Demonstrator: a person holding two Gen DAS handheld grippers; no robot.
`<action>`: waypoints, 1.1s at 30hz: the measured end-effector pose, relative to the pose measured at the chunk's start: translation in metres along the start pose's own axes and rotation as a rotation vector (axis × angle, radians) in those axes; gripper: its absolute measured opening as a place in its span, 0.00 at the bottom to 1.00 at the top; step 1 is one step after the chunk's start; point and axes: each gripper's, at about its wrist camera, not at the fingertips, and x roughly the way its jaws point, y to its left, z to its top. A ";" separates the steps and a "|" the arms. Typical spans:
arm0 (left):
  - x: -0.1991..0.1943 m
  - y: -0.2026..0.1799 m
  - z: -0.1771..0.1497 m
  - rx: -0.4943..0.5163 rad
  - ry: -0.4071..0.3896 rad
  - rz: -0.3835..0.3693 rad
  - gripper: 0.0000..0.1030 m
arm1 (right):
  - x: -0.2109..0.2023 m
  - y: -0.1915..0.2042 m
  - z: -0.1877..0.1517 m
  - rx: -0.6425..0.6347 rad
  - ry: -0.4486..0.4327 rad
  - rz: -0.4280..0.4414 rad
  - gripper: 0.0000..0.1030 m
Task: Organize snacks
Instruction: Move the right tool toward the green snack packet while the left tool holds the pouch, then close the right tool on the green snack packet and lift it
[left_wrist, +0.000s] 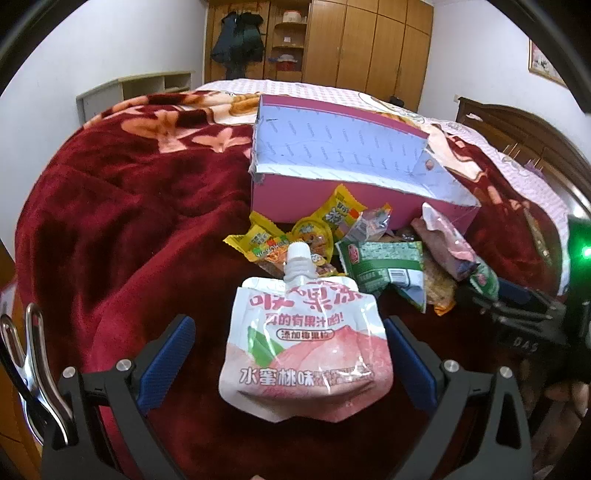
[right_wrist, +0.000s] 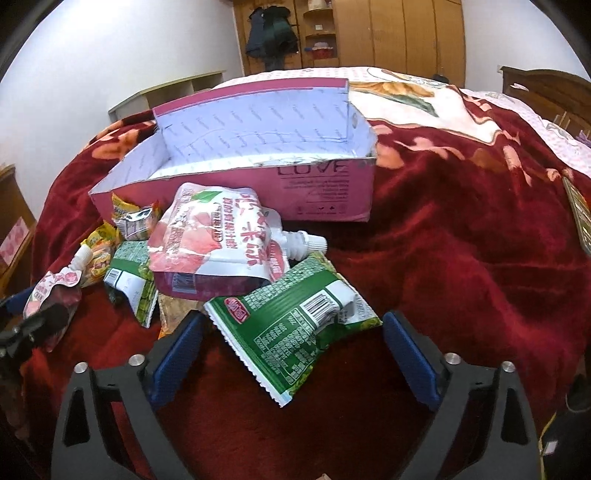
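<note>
I see the red blanket (left_wrist: 110, 206) covering the bed, and on it the pink box (right_wrist: 325, 192), open-topped and holding nothing I can make out. A pile of snacks lies against its front wall. In the left wrist view, my left gripper (left_wrist: 288, 354) stands wide open around a peach jelly pouch (left_wrist: 303, 347), pads clear of both its sides. In the right wrist view, my right gripper (right_wrist: 291, 354) is wide too, pads apart from the green packet (right_wrist: 291, 328) between them, with a 2nd peach pouch (right_wrist: 218, 240) just beyond.
</note>
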 end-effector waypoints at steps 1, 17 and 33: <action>0.001 -0.002 0.000 0.006 -0.005 0.011 0.99 | -0.001 -0.001 0.000 0.005 -0.004 0.001 0.91; 0.008 0.004 -0.004 -0.011 0.003 -0.012 0.73 | -0.009 -0.009 -0.002 0.045 -0.033 -0.008 0.74; -0.011 -0.003 -0.004 0.052 -0.085 -0.004 0.71 | -0.019 -0.013 -0.004 0.057 -0.068 -0.011 0.40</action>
